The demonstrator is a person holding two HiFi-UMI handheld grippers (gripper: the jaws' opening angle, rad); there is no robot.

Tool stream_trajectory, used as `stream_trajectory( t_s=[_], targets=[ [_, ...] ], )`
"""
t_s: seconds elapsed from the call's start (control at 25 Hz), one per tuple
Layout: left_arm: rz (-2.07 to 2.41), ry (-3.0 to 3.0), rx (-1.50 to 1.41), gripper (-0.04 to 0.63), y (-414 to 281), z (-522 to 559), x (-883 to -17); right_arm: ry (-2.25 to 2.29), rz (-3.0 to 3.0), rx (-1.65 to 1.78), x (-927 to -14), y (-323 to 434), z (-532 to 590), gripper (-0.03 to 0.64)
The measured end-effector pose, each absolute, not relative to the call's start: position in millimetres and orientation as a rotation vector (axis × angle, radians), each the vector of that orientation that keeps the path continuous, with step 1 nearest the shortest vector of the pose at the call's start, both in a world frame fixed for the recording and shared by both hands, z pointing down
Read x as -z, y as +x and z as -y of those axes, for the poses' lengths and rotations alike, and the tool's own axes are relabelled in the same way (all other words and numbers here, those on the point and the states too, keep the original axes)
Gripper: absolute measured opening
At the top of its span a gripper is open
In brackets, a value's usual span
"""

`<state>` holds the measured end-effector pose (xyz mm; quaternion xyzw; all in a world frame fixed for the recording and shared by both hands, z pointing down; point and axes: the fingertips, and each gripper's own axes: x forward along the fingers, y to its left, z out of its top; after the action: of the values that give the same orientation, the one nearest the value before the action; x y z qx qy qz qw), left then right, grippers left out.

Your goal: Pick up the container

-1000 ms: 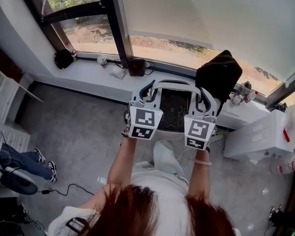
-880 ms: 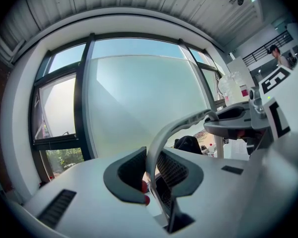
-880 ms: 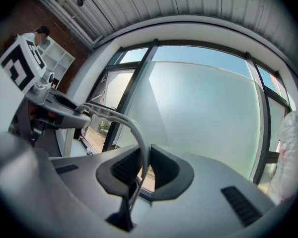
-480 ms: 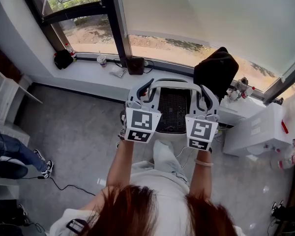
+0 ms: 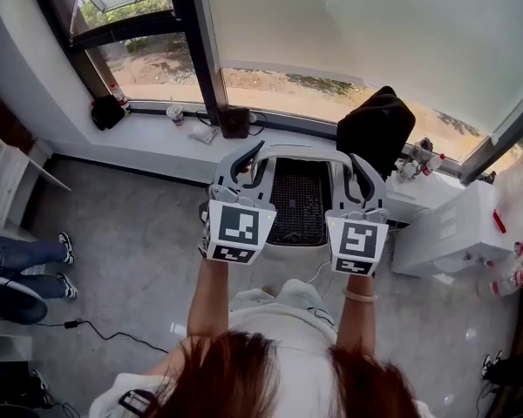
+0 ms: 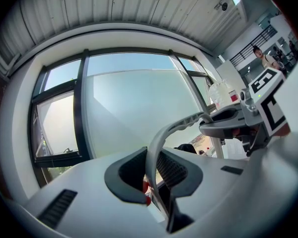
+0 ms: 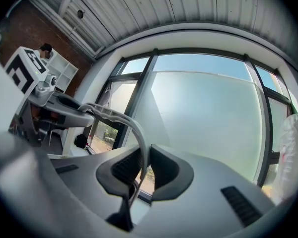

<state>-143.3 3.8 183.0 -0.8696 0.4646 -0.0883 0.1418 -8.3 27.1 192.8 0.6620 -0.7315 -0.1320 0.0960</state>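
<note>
The container is a white basket with a black mesh inside (image 5: 301, 200) and a curved white rim (image 5: 301, 151). It hangs in the air in front of the person, between both grippers. My left gripper (image 5: 248, 159) grips the rim's left end, and its jaws are closing with the rim between them. In the left gripper view, the rim (image 6: 174, 128) runs through the left gripper (image 6: 150, 175) with the pads pressed on it. My right gripper (image 5: 362, 171) is shut on the rim's right end. The rim (image 7: 121, 118) is pinched in the right gripper (image 7: 145, 170).
A black bag (image 5: 375, 129) rests on the window sill just behind the container. A white cabinet (image 5: 436, 233) stands to the right. A cup (image 5: 175, 111) and a dark pouch (image 5: 107, 111) sit on the sill at left. A person's legs (image 5: 26, 259) and a cable (image 5: 96, 333) are on the floor.
Both grippers and the container have come up closer to the head camera. The left gripper has shifted a little left. The legs at the left have moved.
</note>
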Motion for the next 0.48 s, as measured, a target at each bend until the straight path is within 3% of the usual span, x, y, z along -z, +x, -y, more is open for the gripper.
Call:
stream_trajectory(
  t_s=[0.48],
  targets=[
    [-1.369, -2.471, 0.196, 0.064, -120.9, -28.1, -150.3, 1.932, 2.223, 0.466, -158.8, 13.6, -47.9, 0.061]
  ],
)
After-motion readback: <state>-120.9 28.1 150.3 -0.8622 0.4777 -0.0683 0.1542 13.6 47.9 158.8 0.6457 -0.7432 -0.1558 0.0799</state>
